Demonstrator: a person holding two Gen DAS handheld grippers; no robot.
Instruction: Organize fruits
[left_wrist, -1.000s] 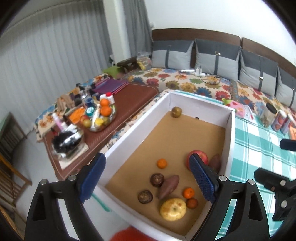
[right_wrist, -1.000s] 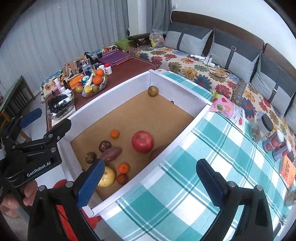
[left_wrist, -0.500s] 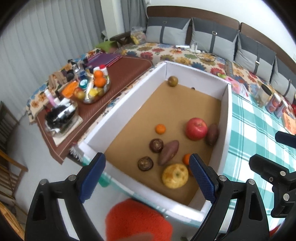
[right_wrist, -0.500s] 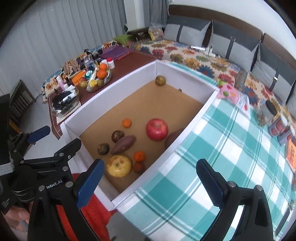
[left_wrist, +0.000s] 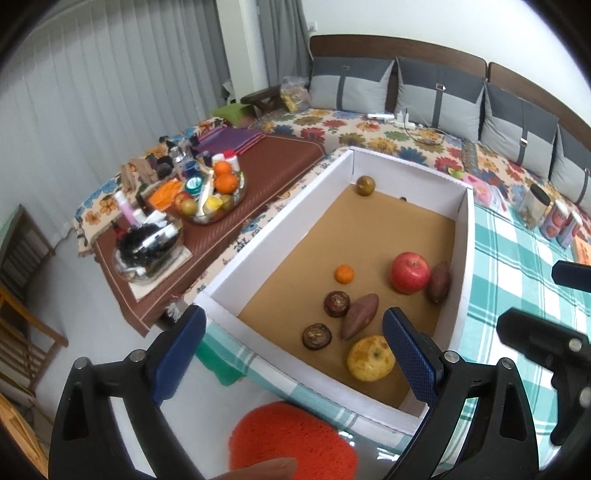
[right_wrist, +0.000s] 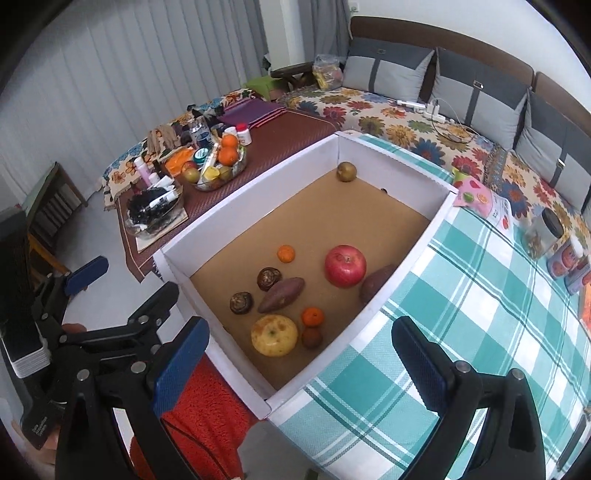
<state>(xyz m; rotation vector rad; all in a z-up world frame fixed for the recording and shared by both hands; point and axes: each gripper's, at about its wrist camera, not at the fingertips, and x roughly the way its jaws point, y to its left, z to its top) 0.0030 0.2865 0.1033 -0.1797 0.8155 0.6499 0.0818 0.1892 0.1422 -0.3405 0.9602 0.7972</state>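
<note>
Both grippers hang over the near end of the box (right_wrist: 255, 206), nothing btwn the jaws of either. Left gripper (left_wrist: 291, 347) has its jaws spread wide, having just been opening a bit more, w/ no fruit inside them; right gripper (right_wrist: 299, 350) is also spread wide and empty, its right finger over the checked cloth (right_wrist: 461, 302), its left one at the box's near corner. An orange fuzzy thing (left_wrist: 291, 439) sits right under the left gripper, outside the box. Nearest fruit is the yellow pomelo (right_wrist: 274, 335), just inside the near wall, ahead of both grippers; in the left view it sits just beside the right blue pad, so the left one looks slightly nearer, though that's a judgement. Touching or nearly touching it: a small orange (right_wrist: 313, 316) and a dark round fruit (right_wrist: 312, 337). Next out, the sweet potato (right_wrist: 281, 294), long axis running diagonally, near-left to far-right, w/ two dark round fruits beside it. Then the red apple (right_wrist: 345, 266) w/ a 2nd sweet potato (left_wrist: 439, 282) against the right wall, and a lone small orange (left_wrist: 344, 274) mid-floor. Far corner: one brownish pear (right_wrist: 346, 171), well apart from the rest. Beyond the box, the side table's fruit bowl (right_wrist: 221, 166).
</note>
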